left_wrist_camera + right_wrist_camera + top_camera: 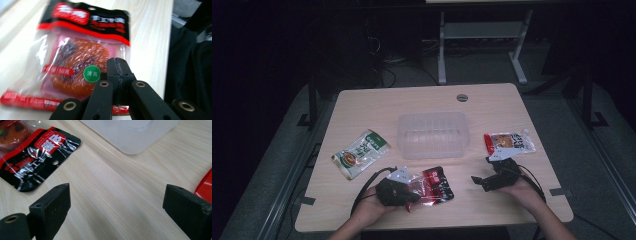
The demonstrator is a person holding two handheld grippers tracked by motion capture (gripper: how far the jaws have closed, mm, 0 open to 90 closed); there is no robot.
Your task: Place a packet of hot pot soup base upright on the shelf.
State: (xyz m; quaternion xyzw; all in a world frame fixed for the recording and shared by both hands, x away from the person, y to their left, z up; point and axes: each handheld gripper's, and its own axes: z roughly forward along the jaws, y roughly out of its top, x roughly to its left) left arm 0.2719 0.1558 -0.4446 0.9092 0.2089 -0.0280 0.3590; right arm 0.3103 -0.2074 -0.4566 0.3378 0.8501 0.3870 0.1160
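Left gripper view: my left gripper (pixel 117 75) has its jaws pinched on the red-and-black packet (pixel 82 60).
Right gripper (pixel 116 212): jaws spread, over bare table (pixel 120 182).
Packet: on the table's near edge, before the clear tub (pixel 432 134).

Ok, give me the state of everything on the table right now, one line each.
Left gripper: shut on the black-and-red packet.
Right gripper: open, holding nothing.
Black-and-red packet: sealed, flat on the table.
Clear tub: upright, lidless, empty.
Green packet: sealed, lying flat, untouched.
Red-and-white packet: sealed, lying flat.
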